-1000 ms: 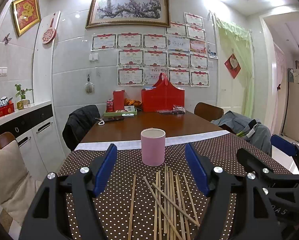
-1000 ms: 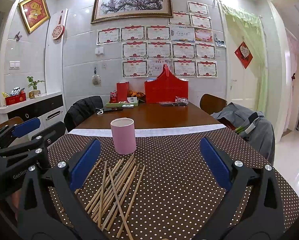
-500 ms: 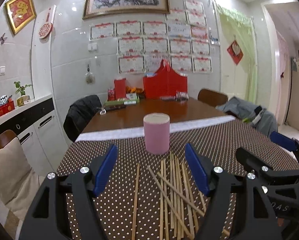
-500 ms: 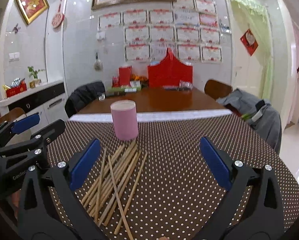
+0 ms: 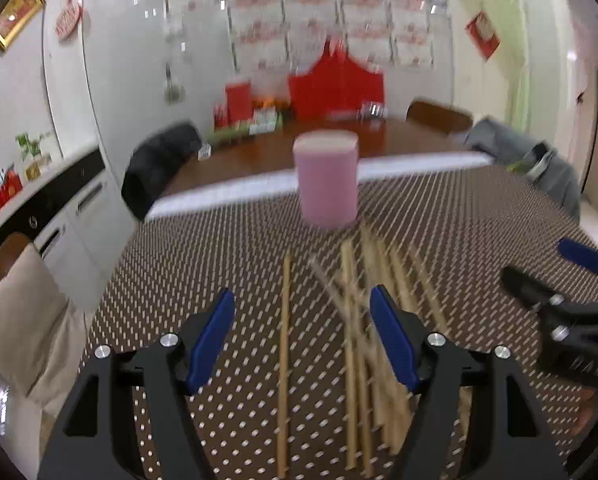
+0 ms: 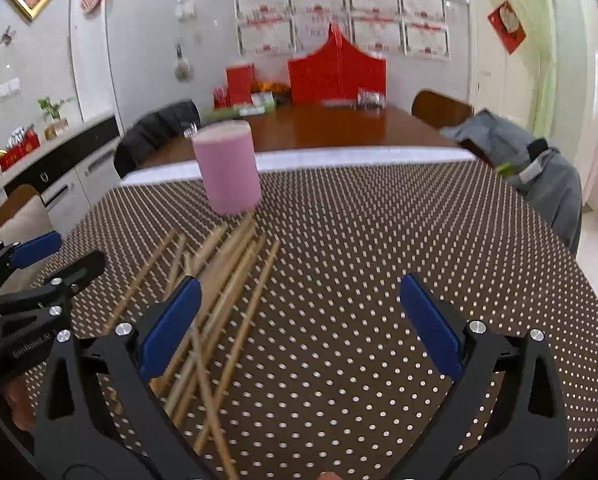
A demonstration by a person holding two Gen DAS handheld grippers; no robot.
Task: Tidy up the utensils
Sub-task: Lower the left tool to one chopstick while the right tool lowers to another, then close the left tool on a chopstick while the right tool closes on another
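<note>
Chopsticks point(image 5: 355, 320) lie loose on the dotted cloth point(image 6: 359, 280) of our counter, several crossing, just in front of the pink cup point(image 6: 227, 168), which stands upright. Our left tool point(image 5: 302, 334) hangs over them with blue pads spread, one single stick point(image 5: 285, 344) showing between them. Our right tool point(image 6: 299, 320) is spread wide, its left pad point(image 6: 171, 324) over the pile, pinching nothing

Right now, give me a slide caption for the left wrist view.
Open left gripper over loose chopsticks on the dotted cloth, pink cup beyond.
</note>
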